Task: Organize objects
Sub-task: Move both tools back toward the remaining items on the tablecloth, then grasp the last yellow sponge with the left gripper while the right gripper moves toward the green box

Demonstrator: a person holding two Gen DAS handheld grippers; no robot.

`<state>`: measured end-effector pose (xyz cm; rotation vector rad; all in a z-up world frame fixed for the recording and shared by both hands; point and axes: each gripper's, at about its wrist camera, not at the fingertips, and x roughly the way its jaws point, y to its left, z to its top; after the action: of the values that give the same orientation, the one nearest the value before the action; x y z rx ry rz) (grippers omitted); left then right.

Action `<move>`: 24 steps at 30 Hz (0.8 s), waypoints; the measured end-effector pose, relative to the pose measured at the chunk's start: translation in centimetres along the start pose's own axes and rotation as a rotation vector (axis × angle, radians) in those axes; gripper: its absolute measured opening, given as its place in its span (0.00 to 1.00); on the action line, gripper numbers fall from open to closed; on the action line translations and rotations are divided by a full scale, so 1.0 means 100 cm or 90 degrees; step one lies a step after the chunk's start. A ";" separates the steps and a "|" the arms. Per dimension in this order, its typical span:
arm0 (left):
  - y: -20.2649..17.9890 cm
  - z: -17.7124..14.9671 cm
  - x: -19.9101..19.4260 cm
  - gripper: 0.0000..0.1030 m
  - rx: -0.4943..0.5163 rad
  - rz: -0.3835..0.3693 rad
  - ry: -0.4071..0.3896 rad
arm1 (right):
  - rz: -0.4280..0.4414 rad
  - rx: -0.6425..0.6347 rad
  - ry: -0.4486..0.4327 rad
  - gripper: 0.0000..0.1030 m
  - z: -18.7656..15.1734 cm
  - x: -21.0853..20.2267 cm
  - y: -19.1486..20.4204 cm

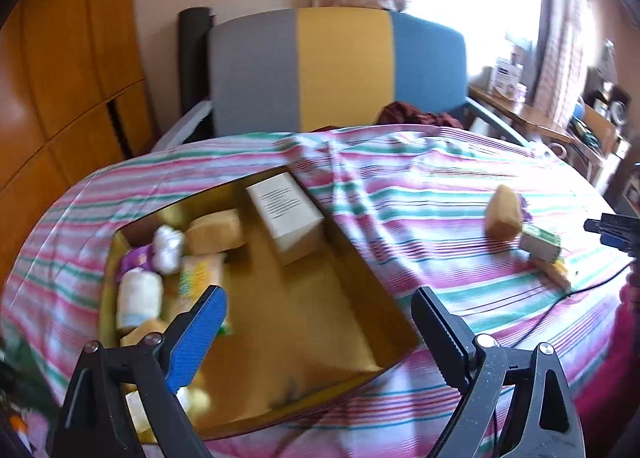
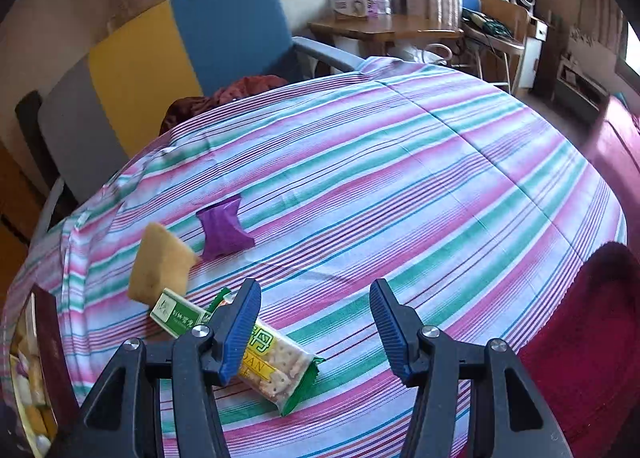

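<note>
A striped cloth (image 2: 400, 161) in pink, green and white covers the tabletop. Beyond its far edge stands a chair (image 1: 336, 65) with grey, yellow and blue back panels, a dark red garment (image 2: 224, 97) lying on its seat.

An open gold-lined box (image 1: 320, 298) sits on the left part of the cloth. Inside, a white carton (image 1: 286, 213) lies against the far right wall; a tan sponge (image 1: 216, 230), a small white bundle (image 1: 168, 246), a white bottle (image 1: 138, 298) and a yellow-green packet (image 1: 200, 274) crowd the left side, blurred.

Loose items lie together on the cloth to the right of the box: a second tan sponge (image 2: 160, 262), just beside it a green-and-white carton (image 2: 178, 312), a cracker packet (image 2: 276, 370) nearer still, and a purple wrapper (image 2: 224, 230) slightly farther off.

The left tongs (image 1: 320, 318) hang above the box, jaws spread wide, nothing between them. The right tongs (image 2: 314, 322) hang above the loose items, jaws moderately apart and empty; the left finger (image 2: 236, 334) overlaps the cracker packet in view, contact not determinable.
</note>
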<state>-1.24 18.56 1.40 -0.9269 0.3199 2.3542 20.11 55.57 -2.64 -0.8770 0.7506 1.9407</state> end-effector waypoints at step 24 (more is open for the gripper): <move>-0.128 0.053 0.098 0.91 0.086 -0.094 0.079 | 0.106 -0.020 0.099 0.58 -0.007 0.025 0.013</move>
<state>-2.24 35.26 -1.54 -0.9975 0.4389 2.1192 18.25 55.57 -4.85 -1.0214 0.9108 2.0520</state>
